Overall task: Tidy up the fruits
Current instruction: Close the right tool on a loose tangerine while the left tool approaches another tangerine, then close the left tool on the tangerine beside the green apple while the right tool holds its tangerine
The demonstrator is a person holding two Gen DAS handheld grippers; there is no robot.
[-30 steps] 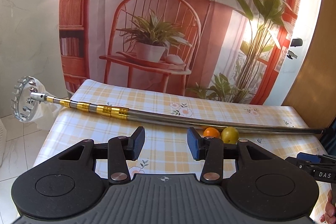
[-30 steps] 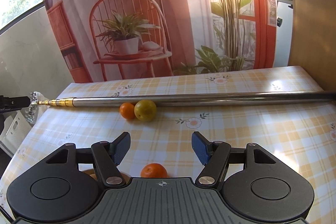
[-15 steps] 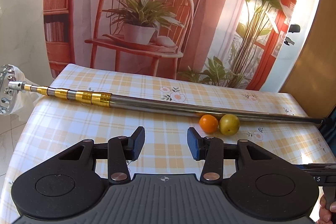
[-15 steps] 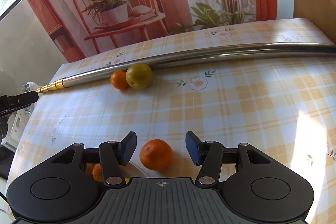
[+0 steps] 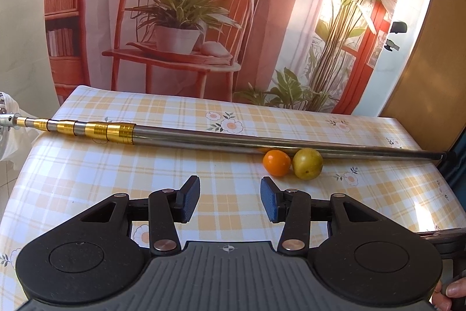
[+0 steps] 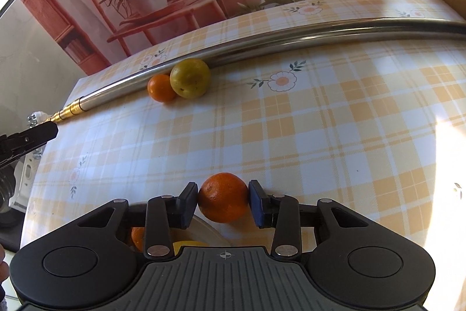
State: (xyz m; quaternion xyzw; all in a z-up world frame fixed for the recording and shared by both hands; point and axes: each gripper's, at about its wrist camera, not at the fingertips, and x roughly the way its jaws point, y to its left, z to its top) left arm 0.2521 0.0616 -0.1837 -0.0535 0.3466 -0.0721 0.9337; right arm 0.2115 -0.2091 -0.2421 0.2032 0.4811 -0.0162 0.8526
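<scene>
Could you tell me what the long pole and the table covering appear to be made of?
The long pole looks like polished metal, probably steel: it mirrors the fruit beside it, and its telescoping end has shiny gold-coloured collars, perhaps anodised. The table covering looks like glossy vinyl or oilcloth: a printed check with flowers, sun glare and a smooth drape over the edge, with no visible weave.
</scene>
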